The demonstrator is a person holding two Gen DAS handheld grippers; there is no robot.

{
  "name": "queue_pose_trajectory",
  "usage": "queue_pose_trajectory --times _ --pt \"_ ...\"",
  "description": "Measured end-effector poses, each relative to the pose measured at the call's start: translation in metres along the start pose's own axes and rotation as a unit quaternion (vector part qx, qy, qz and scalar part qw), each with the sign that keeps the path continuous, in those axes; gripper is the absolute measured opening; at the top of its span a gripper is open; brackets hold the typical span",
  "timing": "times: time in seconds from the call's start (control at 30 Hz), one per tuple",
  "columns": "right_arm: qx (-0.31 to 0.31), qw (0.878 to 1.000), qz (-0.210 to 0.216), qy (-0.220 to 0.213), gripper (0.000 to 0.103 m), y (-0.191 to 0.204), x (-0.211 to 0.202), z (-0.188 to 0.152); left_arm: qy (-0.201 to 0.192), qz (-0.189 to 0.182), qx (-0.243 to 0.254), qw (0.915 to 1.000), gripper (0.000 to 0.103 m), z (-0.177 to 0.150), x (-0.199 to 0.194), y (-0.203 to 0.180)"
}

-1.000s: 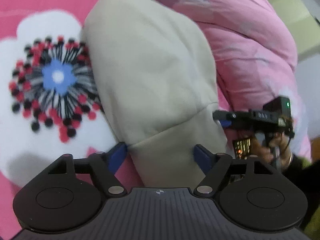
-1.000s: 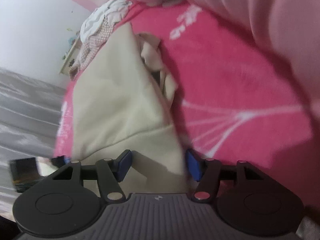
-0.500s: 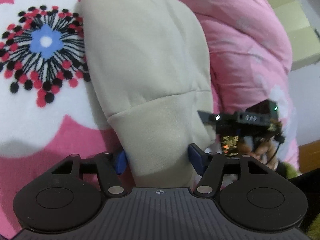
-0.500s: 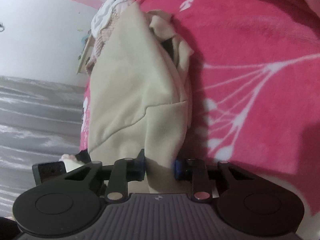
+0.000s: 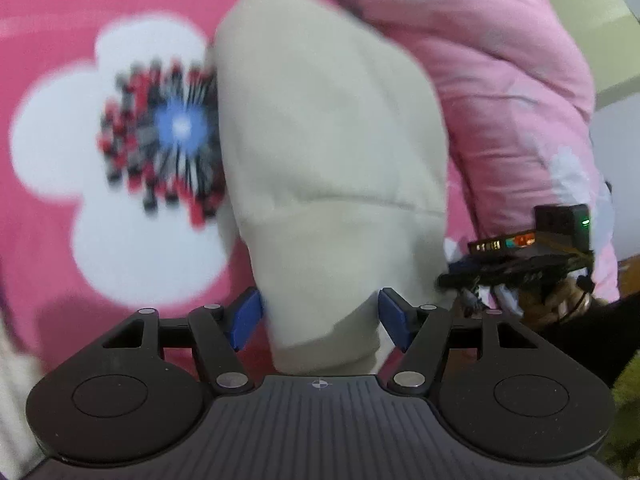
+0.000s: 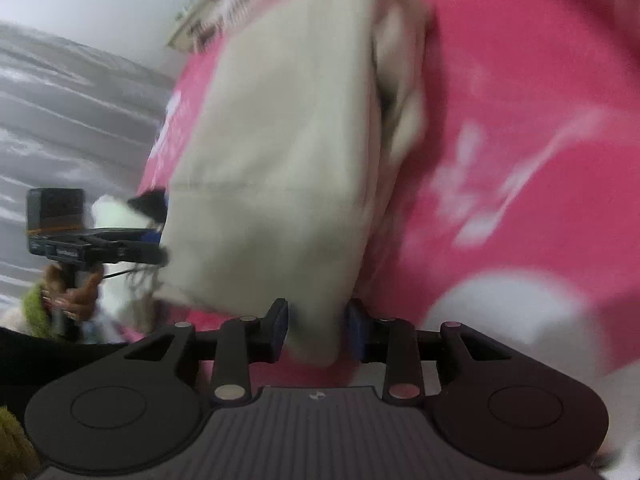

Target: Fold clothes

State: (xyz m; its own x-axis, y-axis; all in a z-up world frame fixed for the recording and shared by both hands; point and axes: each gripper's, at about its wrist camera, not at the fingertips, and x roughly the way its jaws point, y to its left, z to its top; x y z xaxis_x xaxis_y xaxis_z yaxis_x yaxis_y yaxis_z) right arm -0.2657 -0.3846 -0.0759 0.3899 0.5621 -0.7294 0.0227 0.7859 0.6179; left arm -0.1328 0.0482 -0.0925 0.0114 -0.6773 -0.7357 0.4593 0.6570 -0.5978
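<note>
Garment (image 5: 320, 152): beige, lying on pink blanket (image 5: 80, 300), near hem now lifting where it lay flat a second ago; fold beginning. Left gripper (image 5: 320, 320): jaws opening, hem between, pads barely touching. Right gripper (image 6: 318, 328): jaws opening around bunched corner.

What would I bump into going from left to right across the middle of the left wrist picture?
White flower with the blue middle → beige garment → pink quilt → right gripper, low at the right edge.
</note>
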Motion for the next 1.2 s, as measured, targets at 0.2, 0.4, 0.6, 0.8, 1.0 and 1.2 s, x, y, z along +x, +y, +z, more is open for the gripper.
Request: queue_pose_trajectory --times 0.2,0.4,0.6,0.8,1.0,1.2 --pt "-0.015 0.983 -0.105 -0.148 0.042 -0.003 -0.026 0.033 -0.048 -0.017 0.057 0.9971 0.067 0.025 -0.011 -0.035" --pt "-0.073 0.974 -0.147 -0.153 0.019 -0.011 0.004 0.045 -0.042 0.008 0.137 0.9896 0.066 0.032 0.024 -0.084" --pt "-0.113 0.971 -0.141 -0.158 0.011 0.014 0.014 0.048 -0.055 0.038 0.223 0.9725 0.066 0.042 0.065 -0.135" --pt "-0.120 0.970 -0.104 -0.182 0.012 0.012 0.001 0.047 -0.049 0.069 0.269 0.9594 0.063 0.051 0.109 -0.161" --pt "-0.126 0.975 -0.057 -0.174 0.012 0.006 0.009 0.048 -0.045 0.105 0.270 0.9562 0.055 0.061 0.140 -0.175" --pt "-0.179 0.966 -0.044 -0.178 0.012 0.009 0.005 0.040 -0.057 0.121 0.213 0.9679 0.032 0.071 0.144 -0.169"
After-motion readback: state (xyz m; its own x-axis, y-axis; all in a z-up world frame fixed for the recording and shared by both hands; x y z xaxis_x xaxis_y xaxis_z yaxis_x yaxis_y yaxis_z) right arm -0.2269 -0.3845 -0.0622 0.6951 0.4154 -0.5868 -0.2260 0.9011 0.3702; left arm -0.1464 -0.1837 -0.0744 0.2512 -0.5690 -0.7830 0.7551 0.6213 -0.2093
